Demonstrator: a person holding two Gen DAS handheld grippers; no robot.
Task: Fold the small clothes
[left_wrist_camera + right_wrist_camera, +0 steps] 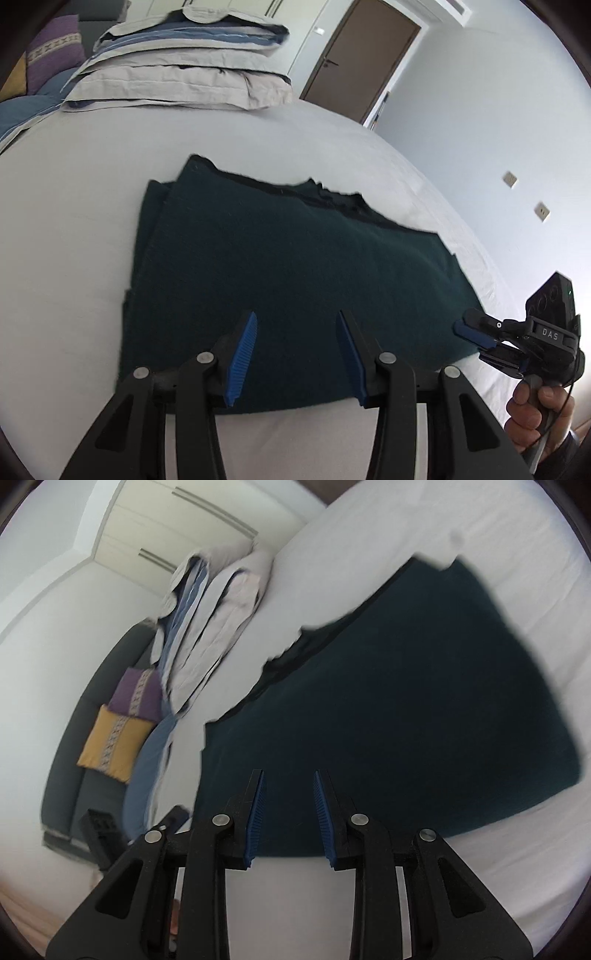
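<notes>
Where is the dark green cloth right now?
The dark green cloth lies folded flat on the white bed, in front of both open grippers in both wrist views, with the stacked pillows behind it.

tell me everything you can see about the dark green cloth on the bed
The dark green knitted-looking cloth lies flat on the white bed sheet, already folded: stacked layers show stepped at its left edge, and a darker, uneven border runs along the far edge. Neither open gripper grips it; whether the right gripper brushes its near right corner is unclear.
</notes>
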